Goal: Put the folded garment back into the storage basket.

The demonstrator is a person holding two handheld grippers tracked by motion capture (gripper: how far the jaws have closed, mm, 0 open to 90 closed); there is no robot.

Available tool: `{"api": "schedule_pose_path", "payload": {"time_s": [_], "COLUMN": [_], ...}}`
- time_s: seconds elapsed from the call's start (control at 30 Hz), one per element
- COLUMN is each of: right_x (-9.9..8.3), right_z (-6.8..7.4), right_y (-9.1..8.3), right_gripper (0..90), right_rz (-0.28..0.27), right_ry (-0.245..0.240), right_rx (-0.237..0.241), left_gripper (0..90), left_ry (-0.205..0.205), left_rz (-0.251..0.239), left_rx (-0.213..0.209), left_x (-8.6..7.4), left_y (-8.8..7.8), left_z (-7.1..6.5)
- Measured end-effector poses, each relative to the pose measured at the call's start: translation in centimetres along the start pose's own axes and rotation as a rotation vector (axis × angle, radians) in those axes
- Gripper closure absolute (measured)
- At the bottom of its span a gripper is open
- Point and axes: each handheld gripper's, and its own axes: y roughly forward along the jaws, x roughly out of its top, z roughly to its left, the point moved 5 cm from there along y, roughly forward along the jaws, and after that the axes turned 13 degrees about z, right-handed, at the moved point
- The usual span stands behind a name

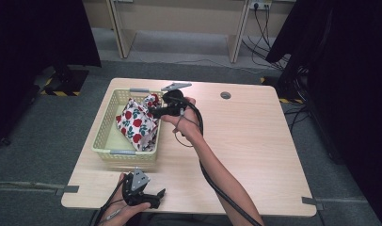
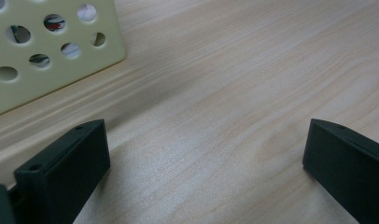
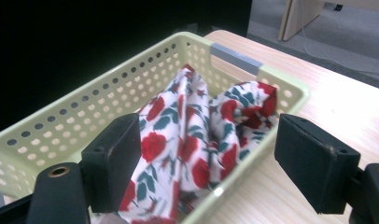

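Right gripper (image 1: 155, 112) open at basket (image 1: 100, 141) rim.

Light wooden table (image 1: 245, 141); a pale-green perforated basket (image 1: 104, 136) sits on its left half, near the front edge.

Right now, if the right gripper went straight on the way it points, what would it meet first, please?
Most likely the flowered cloth in the basket; the right gripper is open and aimed at it, though depth is unclear.
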Motion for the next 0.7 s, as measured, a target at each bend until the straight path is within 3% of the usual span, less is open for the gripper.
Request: {"api": "schedule_pose_path", "payload": {"time_s": [0.3,0.7], "right_x": [-1.7,-3.8], "right_z": [-1.2,-1.3], "right_y": [-1.4,-3.1], "right_gripper": [20.0,16.8], "right_rz": [-0.002,-0.017], "right_ry": [-0.003,-0.029], "right_rx": [-0.012,-0.007], "left_gripper": [0.0,0.0], "left_ry": [-0.001,-0.004], "left_rz": [0.001,0.000], "left_rx": [0.001,0.002], "left_x": [0.0,0.0], "left_y": [0.0,0.0], "left_z": [0.0,0.0]}}
